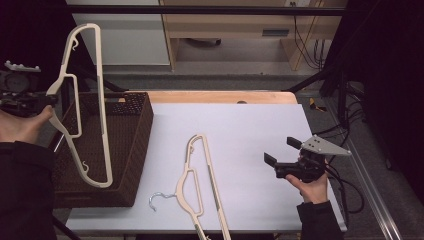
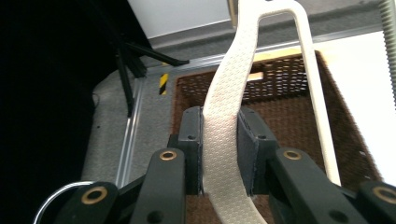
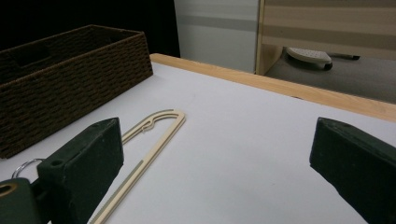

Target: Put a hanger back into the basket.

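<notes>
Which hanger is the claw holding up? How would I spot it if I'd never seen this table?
Find the dark brown woven basket at the left end of the white table. Above it hangs a cream plastic hanger, pinched at its middle by the left claw. The other cream hanger lies flat on the table with its metal hook showing; this one is up in the air, standing on end.

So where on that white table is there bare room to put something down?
The widest bare patch lies on the white table between the wicker basket, the wooden far edge and the open right gripper. The near middle is crowded by the lying hanger. Above the basket, the left gripper holds another hanger, so passing there is awkward.
</notes>
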